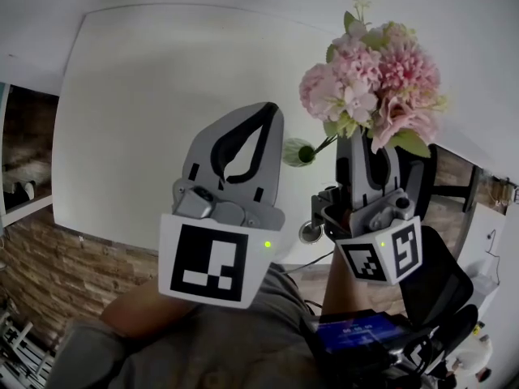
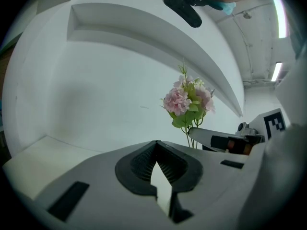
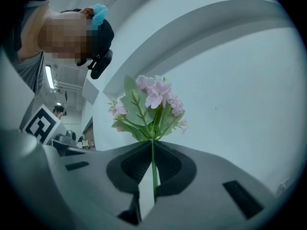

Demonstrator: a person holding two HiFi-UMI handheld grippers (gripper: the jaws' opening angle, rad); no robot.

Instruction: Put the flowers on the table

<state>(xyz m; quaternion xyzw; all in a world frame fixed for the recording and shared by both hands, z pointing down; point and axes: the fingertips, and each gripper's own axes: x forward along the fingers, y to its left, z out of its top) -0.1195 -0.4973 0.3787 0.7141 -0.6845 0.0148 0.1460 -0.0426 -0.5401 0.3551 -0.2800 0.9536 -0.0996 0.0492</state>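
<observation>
A bunch of pink flowers point(image 1: 369, 87) with green leaves stands upright above my right gripper point(image 1: 369, 143), which is shut on its thin green stem point(image 3: 153, 169). The blooms point(image 3: 148, 107) rise just past the closed jaws in the right gripper view. My left gripper point(image 1: 266, 113) is held up beside it, to the left, shut with nothing between its jaws. From the left gripper view point(image 2: 156, 145) the flowers point(image 2: 187, 102) show to the right, above the right gripper point(image 2: 213, 138). The white table top point(image 1: 146, 120) fills the background behind both grippers.
A brick-patterned surface point(image 1: 49, 258) lies at the lower left. A black chair point(image 1: 442, 278) and a small lit screen point(image 1: 357, 331) sit at the lower right. The table's raised white edge point(image 2: 144, 28) curves across the left gripper view. The person's head shows in both gripper views.
</observation>
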